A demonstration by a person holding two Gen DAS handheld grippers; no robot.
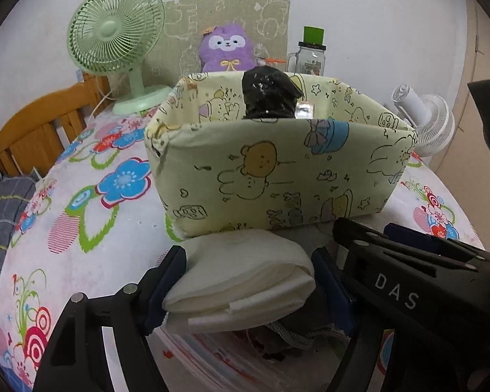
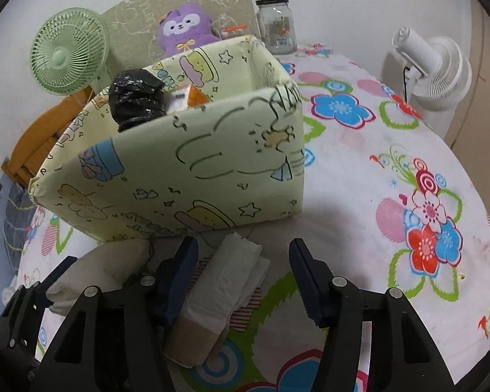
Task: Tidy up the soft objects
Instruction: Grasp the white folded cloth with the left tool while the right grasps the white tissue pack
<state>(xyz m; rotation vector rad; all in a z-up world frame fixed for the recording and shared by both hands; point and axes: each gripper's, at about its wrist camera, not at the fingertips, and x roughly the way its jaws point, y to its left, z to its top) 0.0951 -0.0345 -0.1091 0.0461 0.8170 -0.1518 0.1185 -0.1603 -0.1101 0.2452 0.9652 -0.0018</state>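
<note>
A pale yellow fabric storage box with cartoon prints stands on the flowered table; it also shows in the right wrist view. A black plastic bundle sticks up inside it. My left gripper is shut on a folded white pad just in front of the box. My right gripper is open, its jaws on either side of a roll of white plastic bags lying on the table. The left gripper and pad also show in the right wrist view.
A green desk fan, a purple plush and a glass jar with green lid stand behind the box. A white fan sits at the right. A wooden chair is at the table's left edge.
</note>
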